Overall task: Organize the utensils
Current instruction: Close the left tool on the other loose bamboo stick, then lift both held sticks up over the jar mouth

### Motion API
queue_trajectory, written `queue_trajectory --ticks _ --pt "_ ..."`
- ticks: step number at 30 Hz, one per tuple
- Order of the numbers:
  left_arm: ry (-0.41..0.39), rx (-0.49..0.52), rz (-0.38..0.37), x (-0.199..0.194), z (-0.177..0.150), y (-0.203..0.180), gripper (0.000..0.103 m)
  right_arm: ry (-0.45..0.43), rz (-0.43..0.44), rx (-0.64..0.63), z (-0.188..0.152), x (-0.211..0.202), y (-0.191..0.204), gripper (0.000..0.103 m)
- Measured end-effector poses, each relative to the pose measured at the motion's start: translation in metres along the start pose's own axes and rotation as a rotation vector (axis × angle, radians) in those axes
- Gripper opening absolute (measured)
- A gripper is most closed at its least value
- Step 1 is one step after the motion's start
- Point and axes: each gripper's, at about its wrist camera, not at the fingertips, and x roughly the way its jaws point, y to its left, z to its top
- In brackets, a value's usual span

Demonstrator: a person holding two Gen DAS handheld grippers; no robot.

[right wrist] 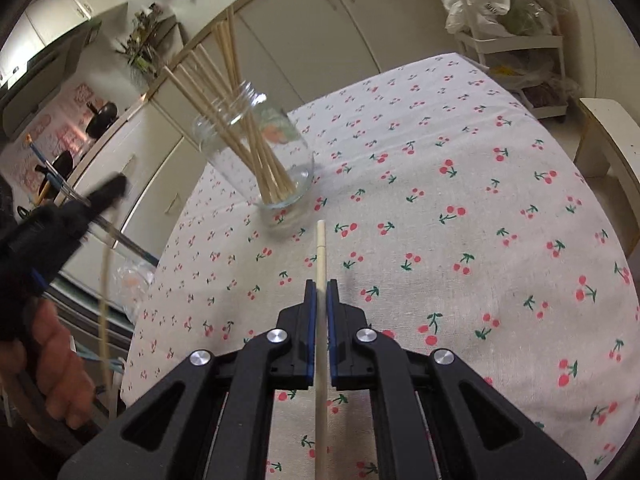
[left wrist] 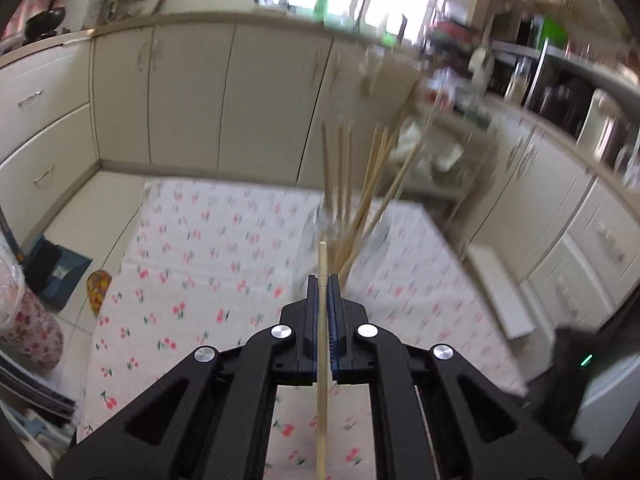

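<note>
My left gripper is shut on a wooden chopstick that runs lengthwise between its blue pads, its tip poking out ahead. Beyond it, blurred, stands a clear glass jar holding several chopsticks. My right gripper is shut on another wooden chopstick the same way. In the right wrist view the glass jar stands on the cherry-print tablecloth ahead and left, with several chopsticks leaning in it. The left gripper shows at the left edge, held by a hand, its chopstick hanging down.
Cream cabinets line the far walls. A white trolley with bags stands past the table's far right corner, a bench to its right. A floral bag and a blue box sit on the floor left of the table.
</note>
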Motion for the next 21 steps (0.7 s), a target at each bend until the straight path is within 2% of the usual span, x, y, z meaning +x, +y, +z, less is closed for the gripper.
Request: queue_trajectory --ticks 6,9,15,21 --pt "-0.209 -0.074 -0.079 -0.042 0.039 -0.003 0.004 -0.097 0.033 0.044 0.001 -0.009 0.0 0.006" --pt "-0.276 -0.107 -0.089 -0.048 0.054 -0.002 0.004 -0.13 0.039 0.053 0.001 -0.012 -0.003 0.006" --pt "-0.407 -0.165 -0.06 -0.043 0.082 -0.002 0.004 -0.232 0.043 0.059 0.005 -0.019 -0.007 0.006" --pt "-0.464 -0.191 -0.03 -0.015 0.098 -0.006 0.004 -0.241 0.037 0.088 0.004 -0.013 -0.017 0.006"
